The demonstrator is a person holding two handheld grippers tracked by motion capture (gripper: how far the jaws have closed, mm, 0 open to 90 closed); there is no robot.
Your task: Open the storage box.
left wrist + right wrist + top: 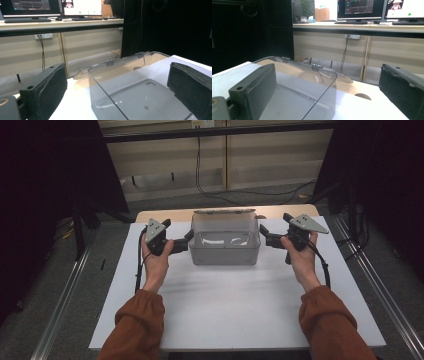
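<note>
A: From the high view, a clear plastic box (pixel 225 240) sits at the far middle of the white worktop (pixel 235 310), lid swung back behind it; the left gripper (pixel 186 240) sits at its left wall, the right gripper (pixel 264 236) at its right wall.

B: And the fingers?

A: Spread wide on both. The left gripper view (pixel 117 87) has the box's near corner rising between the fingers (pixel 47 92), one outside the wall and one over the inside; no squeeze on it.

B: The right gripper view?

A: Mirror picture; the right gripper (pixel 332 90) straddles the other end wall, fingers (pixel 257 90) parted either side of the clear edge. These close views add the hinges (pixel 109 62) on the back rim and monitors (pixel 362 9) on a desk behind; the high view adds both hands and rust-coloured sleeves (pixel 137 325).
</note>
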